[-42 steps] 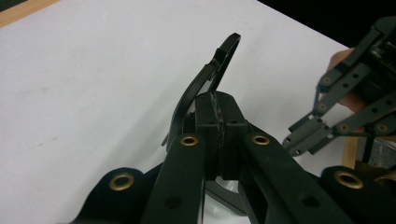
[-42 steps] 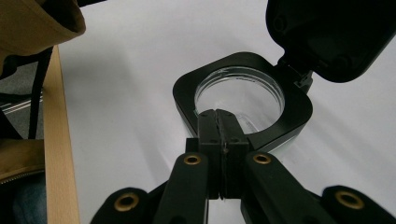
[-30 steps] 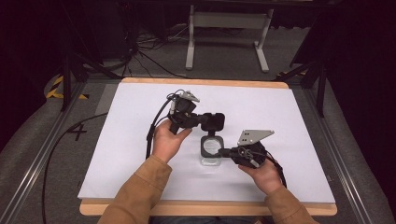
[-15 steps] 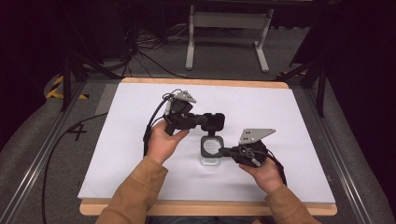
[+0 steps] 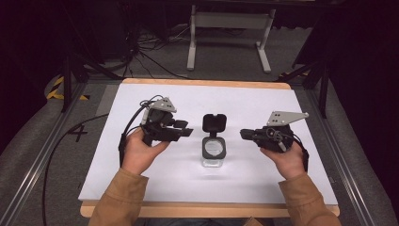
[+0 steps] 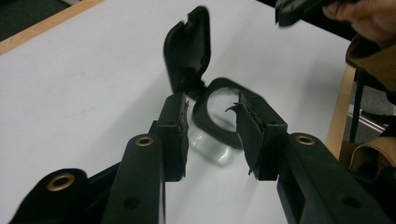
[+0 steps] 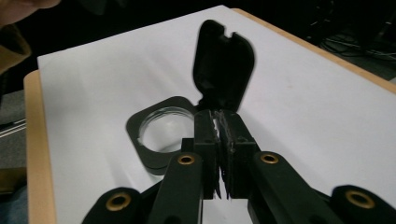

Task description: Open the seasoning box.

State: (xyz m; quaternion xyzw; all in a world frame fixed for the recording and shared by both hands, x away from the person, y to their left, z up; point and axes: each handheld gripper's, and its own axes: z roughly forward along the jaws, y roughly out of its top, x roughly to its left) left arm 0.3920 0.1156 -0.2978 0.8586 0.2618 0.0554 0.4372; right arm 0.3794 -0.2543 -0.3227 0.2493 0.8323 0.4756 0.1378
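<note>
**Both claws off the jar**

The jar (image 5: 214, 151) stands mid-surface (image 5: 141, 188), its black lid (image 5: 214, 124) flipped up behind the mouth. Your left claw (image 5: 184, 129) has just been opening and is spread, nothing between. Your right claw (image 5: 243, 133), just starting to part, is nearly pressed together, empty.

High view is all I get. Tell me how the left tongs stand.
Observer: The left tongs have just been opening; the pads stand wide apart, nothing between them.
Operator: Report the right tongs.
Observer: The right tongs have just been opening too, but show only a narrow slit, nothing in it.
Operator: Describe the lid.
Observer: The lid of the jar has a notch in its top edge.
</note>
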